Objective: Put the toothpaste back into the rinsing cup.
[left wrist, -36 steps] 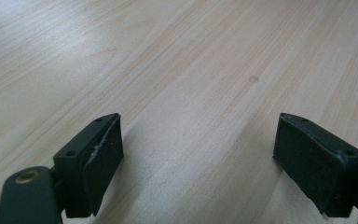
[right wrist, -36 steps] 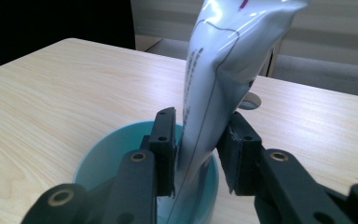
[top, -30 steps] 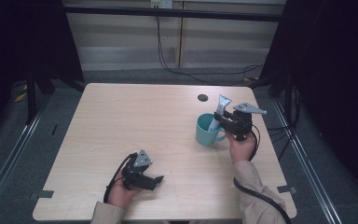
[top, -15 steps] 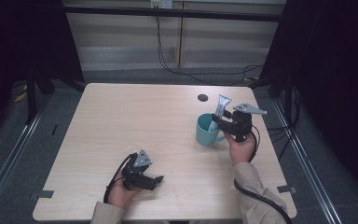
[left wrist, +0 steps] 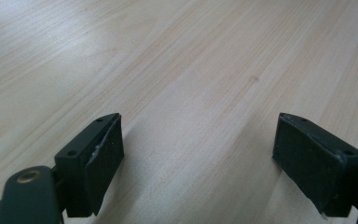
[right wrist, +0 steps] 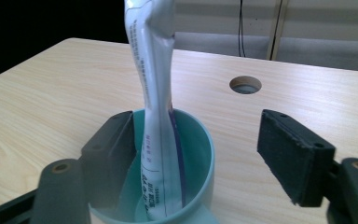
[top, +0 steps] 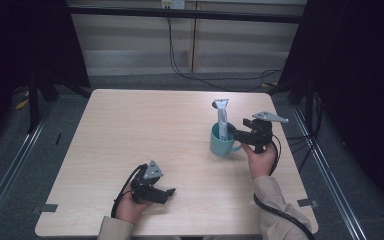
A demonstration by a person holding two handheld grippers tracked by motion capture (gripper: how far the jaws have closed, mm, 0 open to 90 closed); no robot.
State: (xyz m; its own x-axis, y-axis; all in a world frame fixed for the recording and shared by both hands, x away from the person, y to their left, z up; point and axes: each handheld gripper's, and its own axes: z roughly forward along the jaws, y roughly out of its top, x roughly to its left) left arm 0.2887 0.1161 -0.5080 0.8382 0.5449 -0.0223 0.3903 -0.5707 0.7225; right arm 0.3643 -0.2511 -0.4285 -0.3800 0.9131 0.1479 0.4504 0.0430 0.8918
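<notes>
A teal mug (top: 222, 144) stands on the right half of the wooden table (top: 145, 130). A white and grey tube (top: 222, 119) stands nearly upright inside it, with its crimped end on top. My right gripper (top: 235, 134) is open at the mug's right side. In the right gripper view the tube (right wrist: 156, 116) and mug (right wrist: 193, 158) sit between the spread jaws of the gripper (right wrist: 196, 128); the left jaw is at the mug's rim and neither jaw touches the tube. Near the front edge my left gripper (top: 169, 193) is open and low over bare wood (left wrist: 198, 126).
A round cable hole (right wrist: 245, 85) is in the table just behind the mug. Black cables (top: 215, 80) run across the floor beyond the far edge, and dark stands flank the table. The table's left and middle are bare wood.
The tube's top has swung left, from leaning towards the right gripper to standing nearly upright in the mug. The right gripper sits slightly lower beside the mug. The left gripper has not moved.
</notes>
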